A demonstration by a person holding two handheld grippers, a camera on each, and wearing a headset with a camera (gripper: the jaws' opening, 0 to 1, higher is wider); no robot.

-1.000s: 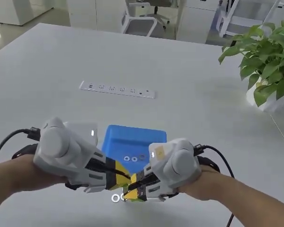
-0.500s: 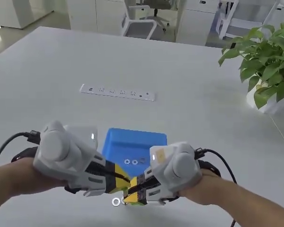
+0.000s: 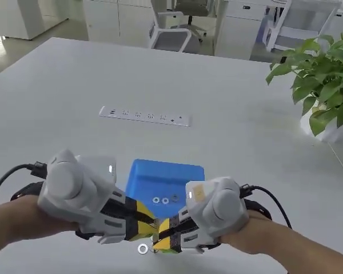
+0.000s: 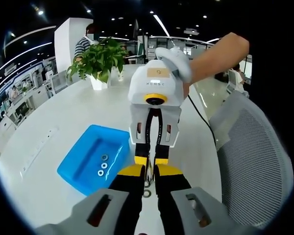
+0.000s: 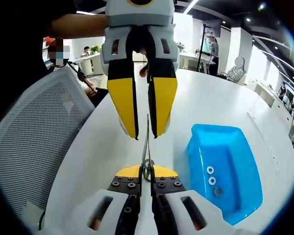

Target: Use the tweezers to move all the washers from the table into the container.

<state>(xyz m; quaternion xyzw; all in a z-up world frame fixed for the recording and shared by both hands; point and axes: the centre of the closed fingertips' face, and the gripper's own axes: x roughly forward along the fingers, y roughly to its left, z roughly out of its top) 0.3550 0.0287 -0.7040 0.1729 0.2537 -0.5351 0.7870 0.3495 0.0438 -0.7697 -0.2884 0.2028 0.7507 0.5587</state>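
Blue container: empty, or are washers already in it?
Not empty: three washers lie on the blue container floor; another washer sits on the table outside it.

Container (image 3: 167,173) dead ahead, tools meeting before it.
Left gripper (image 4: 150,171) at 7 o'clock, right gripper (image 5: 147,172) at 5, tweezers (image 5: 146,139) between them; washers (image 3: 165,200) in the container; one washer (image 3: 142,249) on the table (image 3: 74,74) below; power strip (image 3: 144,116) beyond, plant (image 3: 326,63) at 2.

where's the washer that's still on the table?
Head view, bottom centre: the washer lies on the table beside the right gripper, on the person's side of the blue container.
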